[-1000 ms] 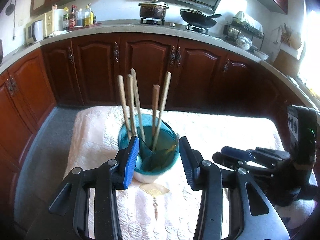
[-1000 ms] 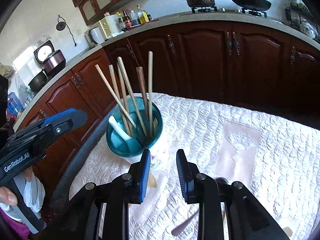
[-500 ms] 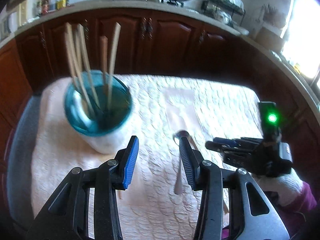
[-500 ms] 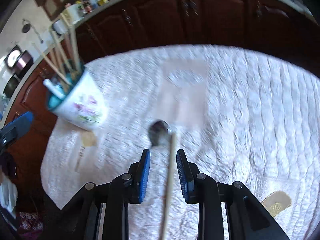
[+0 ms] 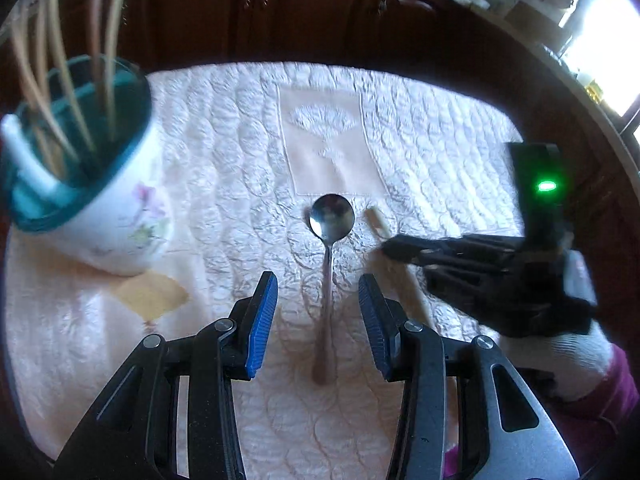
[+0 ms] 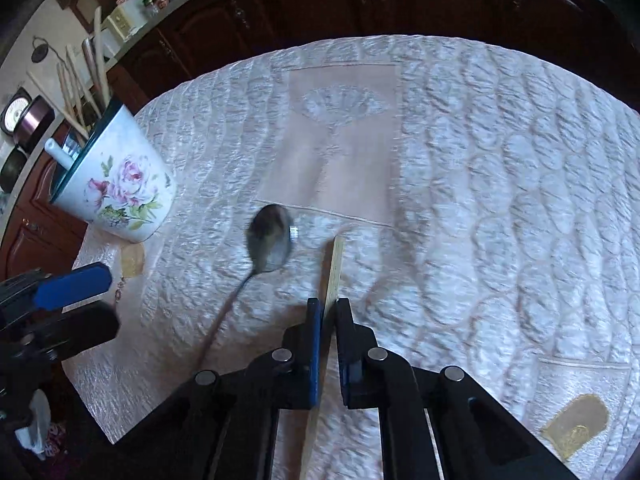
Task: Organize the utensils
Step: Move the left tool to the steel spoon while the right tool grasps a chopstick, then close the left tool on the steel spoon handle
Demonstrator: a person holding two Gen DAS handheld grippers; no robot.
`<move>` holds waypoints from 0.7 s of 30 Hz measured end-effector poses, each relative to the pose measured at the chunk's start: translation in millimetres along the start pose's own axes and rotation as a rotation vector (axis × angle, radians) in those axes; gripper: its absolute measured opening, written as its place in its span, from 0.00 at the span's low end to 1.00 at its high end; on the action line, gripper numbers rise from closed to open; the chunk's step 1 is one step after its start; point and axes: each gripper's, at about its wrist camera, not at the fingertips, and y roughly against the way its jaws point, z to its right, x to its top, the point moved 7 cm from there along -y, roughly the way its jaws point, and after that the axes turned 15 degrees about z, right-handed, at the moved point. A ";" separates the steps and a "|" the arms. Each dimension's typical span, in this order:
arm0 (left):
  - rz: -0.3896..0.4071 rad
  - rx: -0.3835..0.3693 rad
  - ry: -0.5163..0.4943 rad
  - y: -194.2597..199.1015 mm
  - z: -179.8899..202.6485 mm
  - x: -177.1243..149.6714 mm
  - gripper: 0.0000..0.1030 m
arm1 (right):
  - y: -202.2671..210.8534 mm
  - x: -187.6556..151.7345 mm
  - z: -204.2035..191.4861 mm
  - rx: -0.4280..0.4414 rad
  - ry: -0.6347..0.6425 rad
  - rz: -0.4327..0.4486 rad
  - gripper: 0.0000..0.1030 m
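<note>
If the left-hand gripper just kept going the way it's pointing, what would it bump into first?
Most likely the shiny metal spoon: it lies on the quilted white tablecloth, lined up between the open fingers of the left gripper. The fingers might straddle its handle and meet the cloth instead; depth is unclear.

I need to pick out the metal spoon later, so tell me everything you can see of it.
The metal spoon is shiny, silver-looking, with a round bowl facing up and a long, thin handle. It lies flat on the quilted white cloth, bowl toward the cabinets, handle running back between the open fingers of the left tool, which do not touch it. A wooden stick lies beside it, apart. Only the cloth touches it.
</note>
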 end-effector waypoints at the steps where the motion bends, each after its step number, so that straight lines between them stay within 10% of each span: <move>1: -0.013 -0.002 0.000 -7.4 0.5 -0.4 0.40 | 1.9 -0.4 4.5 -0.001 -0.011 0.002 0.07; 21: -0.076 -0.075 0.043 -102.0 -0.7 24.0 0.55 | 14.9 -4.3 29.5 0.060 -0.089 -0.010 0.07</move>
